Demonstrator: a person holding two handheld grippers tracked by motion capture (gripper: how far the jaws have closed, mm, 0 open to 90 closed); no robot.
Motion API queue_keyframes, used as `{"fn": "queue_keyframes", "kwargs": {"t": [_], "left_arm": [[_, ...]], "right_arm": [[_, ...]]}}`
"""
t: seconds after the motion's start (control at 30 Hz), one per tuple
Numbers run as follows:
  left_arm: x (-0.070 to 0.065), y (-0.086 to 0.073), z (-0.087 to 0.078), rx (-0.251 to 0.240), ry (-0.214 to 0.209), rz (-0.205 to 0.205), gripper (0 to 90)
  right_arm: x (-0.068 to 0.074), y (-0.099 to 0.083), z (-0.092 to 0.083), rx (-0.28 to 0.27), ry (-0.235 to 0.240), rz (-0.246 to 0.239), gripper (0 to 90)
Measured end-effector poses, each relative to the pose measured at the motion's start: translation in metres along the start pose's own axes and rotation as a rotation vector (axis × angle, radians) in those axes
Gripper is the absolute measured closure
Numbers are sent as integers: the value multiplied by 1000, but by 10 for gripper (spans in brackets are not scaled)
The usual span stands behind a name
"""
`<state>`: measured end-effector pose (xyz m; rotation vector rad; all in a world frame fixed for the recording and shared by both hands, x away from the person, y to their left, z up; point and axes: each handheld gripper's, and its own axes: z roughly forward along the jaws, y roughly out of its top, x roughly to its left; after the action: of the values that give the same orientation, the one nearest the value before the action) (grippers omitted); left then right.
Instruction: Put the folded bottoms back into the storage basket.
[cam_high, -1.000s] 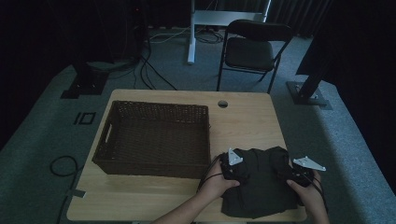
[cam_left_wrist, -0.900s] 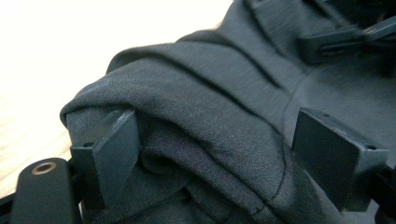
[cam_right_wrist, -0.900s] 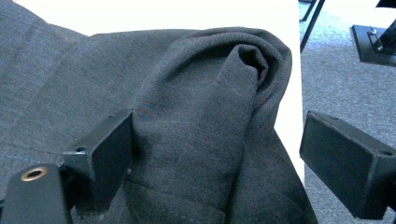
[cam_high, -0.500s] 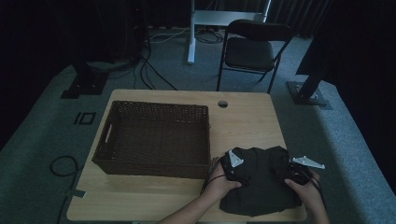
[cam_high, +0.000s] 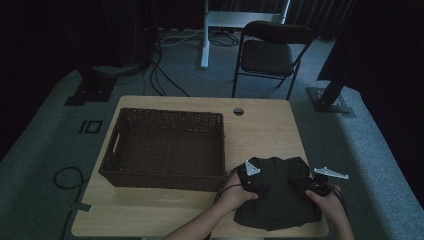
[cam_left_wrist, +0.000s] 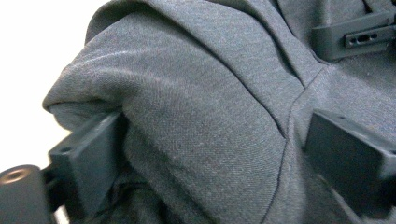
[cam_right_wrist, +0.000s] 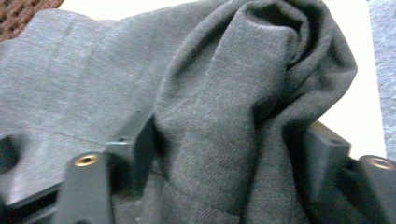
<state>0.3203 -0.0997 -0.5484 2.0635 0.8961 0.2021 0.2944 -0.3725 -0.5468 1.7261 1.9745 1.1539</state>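
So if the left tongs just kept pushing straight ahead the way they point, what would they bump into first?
More of the dark grey cloth garment: a thick fold already sits between the left tongs. Beyond that, probably the other tongs' black jaw, though depth is unclear.

Wicker basket (cam_high: 165, 148) blocks the table's (cam_high: 260, 132) left; far right lies open.

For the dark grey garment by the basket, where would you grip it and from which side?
Grip the bunched folds at the two side edges of the dark grey garment, coming in from the near side. The raised rolls there fit between the jaws, as the left hand-held gripper and right hand-held gripper show; the flat middle offers nothing.
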Motion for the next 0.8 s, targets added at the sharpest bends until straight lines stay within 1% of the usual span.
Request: {"fn": "queue_keyframes", "kwargs": {"t": [0.03,0.07,0.1,0.13,0.17,0.2,0.23,0.27,0.3,0.37,0.4,0.43,0.47,0.5,0.53,0.57,0.6,0.63,0.67,0.7,0.73,0.77,0.8], "left_arm": [[-1,0,1,-2,4,12,137],[-2,1,1,-1,4,21,171],[-3,2,1,-8,-7,16,229],[-4,3,2,-17,-22,7,334],[-5,3,2,-14,-20,28,381],[-6,5,1,-12,-26,43,411],[-7,6,0,-10,-25,49,470],[-7,7,-1,-5,-25,55,470],[-7,9,-2,-1,-25,52,484],[-8,10,-3,1,-23,56,516],[-10,13,-7,5,-23,54,516],[-11,15,-8,13,-23,57,541],[-12,17,-9,5,-22,40,547],[-12,18,-10,5,-25,42,551],[-13,19,-11,9,-29,50,554],[-13,20,-12,1,-30,43,558],[-13,22,-14,1,-35,50,562],[-13,24,-17,-5,-43,49,564],[-13,26,-19,-13,-45,49,566],[-13,29,-21,-6,-55,50,565],[-13,31,-23,-13,-66,58,565],[-14,34,-26,-16,-64,69,566],[-14,37,-28,-15,-70,67,566]], "right_arm": [[0,1,0,6,16,7,380],[1,1,0,9,28,8,404],[1,1,0,9,32,4,444],[3,1,-1,8,39,4,512],[5,1,-1,5,45,9,552],[8,1,-1,4,35,-1,579],[13,2,-2,4,6,8,613],[13,2,-2,4,6,8,613],[15,3,-3,1,-2,0,623],[16,3,-4,-2,-9,6,630],[17,3,-4,-6,-13,12,631],[18,3,-6,-20,-11,15,641],[18,3,-8,-21,-8,16,646],[18,3,-9,-42,-7,30,650],[19,3,-11,-40,-9,19,654],[20,4,-13,-44,-6,22,656],[20,4,-15,-65,1,33,658],[21,6,-18,-65,4,26,661],[22,7,-21,-80,12,32,663],[23,9,-24,-89,17,25,666],[24,11,-27,-86,19,27,667],[25,13,-29,-105,25,30,669],[27,16,-32,-107,26,19,670]]}}
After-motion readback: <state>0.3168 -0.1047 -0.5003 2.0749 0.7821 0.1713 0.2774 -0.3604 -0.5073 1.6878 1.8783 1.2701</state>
